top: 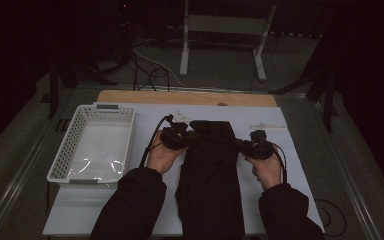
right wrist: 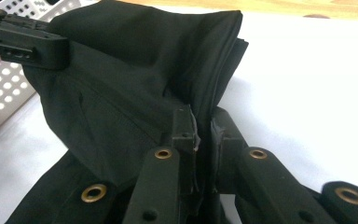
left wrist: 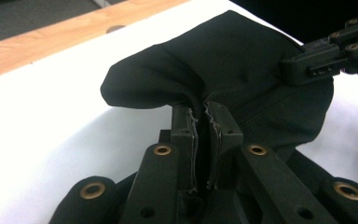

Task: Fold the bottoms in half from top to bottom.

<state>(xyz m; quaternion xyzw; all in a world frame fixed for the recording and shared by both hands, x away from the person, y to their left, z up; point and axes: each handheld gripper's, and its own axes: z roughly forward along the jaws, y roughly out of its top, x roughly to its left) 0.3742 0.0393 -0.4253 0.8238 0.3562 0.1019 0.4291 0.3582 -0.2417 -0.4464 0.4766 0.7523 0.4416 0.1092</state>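
Mid-fold: dark cloth (top: 209,170) lies on the white sheet (top: 285,150) beside the basket (top: 82,150), far end lifted

Left gripper (top: 174,138) and right gripper (top: 254,148) each clamp an edge; the next move likely calls for carrying both together, level, without slackening

The black garment (top: 210,170) runs off the high view's bottom edge, lower centre; both sleeves (top: 130,210) likewise. Cloth edges inside both grippers' jaws are hidden.

garment (top: 210,170) mid-table (top: 290,150) | basket (top: 96,145) to its left
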